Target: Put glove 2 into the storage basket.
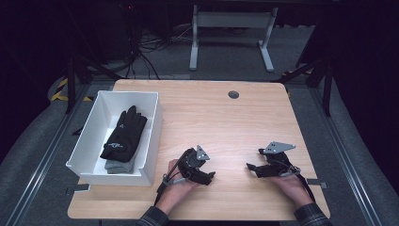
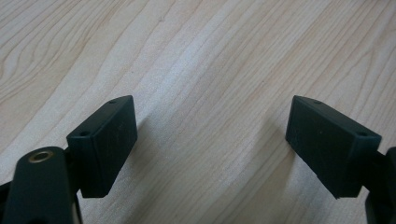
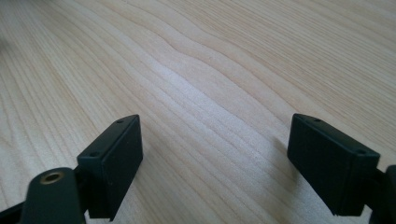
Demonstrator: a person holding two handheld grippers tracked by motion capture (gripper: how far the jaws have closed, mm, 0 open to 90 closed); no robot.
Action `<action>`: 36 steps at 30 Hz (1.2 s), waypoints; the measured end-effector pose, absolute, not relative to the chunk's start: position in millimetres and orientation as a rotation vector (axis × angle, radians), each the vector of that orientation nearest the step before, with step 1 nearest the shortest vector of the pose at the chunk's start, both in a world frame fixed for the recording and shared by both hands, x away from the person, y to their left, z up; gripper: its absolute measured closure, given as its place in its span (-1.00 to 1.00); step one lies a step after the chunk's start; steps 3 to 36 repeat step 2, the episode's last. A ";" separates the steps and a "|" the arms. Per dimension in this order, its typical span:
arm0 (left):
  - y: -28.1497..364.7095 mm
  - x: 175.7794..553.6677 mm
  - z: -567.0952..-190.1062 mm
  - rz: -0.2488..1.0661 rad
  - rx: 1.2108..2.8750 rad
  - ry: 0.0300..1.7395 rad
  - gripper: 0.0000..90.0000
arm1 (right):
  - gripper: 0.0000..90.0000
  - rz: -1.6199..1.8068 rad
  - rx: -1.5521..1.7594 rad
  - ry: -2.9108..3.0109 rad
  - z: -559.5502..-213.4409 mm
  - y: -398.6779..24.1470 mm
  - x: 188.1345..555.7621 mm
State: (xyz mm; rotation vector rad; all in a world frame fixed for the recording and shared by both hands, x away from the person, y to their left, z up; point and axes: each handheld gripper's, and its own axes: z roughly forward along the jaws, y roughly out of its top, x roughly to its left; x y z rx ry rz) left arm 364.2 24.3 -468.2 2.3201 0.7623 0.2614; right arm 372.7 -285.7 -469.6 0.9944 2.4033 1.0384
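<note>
The wooden table (image 1: 226,117) is the largest thing here, and most of its top lies bare. Against its left edge stands a white box (image 1: 153,136), open at the top, and inside it a black glove (image 1: 123,134) lies flat on something grey (image 1: 118,165) (a second glove or a folded cloth, I cannot tell which). Stacked like that, inside the walls, the pair looks tidily put away, so I judge the packing done, or else not yet started.

Both tools rest low at the near edge of the table, well apart from the box and from each other. The left gripper (image 1: 207,175) sits in the person's hand just right of the box's near corner; the right gripper (image 1: 251,167) lies in the other hand, further right. Each has its jaws standing wide apart with nothing between them, which suits hands parked at rest rather than reaching.

The high view gives the whole layout: box, glove, hands, sleeves, and a small dark round fitting (image 1: 233,94) near the far edge. The left gripper view looks along the left gripper (image 2: 211,140) at close wood grain between its pads (proof that the gap is empty), and the right gripper view does the same for the right gripper (image 3: 215,161). Neither close view takes in the box.
</note>
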 end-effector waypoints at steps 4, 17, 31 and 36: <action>24.3 364.1 -468.3 0.261 2.319 0.762 -0.65 | -0.59 1.039 0.995 2.403 -469.6 -285.6 372.7; 24.3 364.1 -468.3 0.261 2.319 0.762 -0.65 | -0.59 1.039 0.995 2.403 -469.6 -285.6 372.7; 24.3 364.1 -468.3 0.261 2.319 0.762 -0.65 | -0.59 1.039 0.995 2.403 -469.6 -285.6 372.7; 24.3 364.1 -468.3 0.261 2.319 0.762 -0.65 | -0.59 1.039 0.995 2.403 -469.6 -285.6 372.7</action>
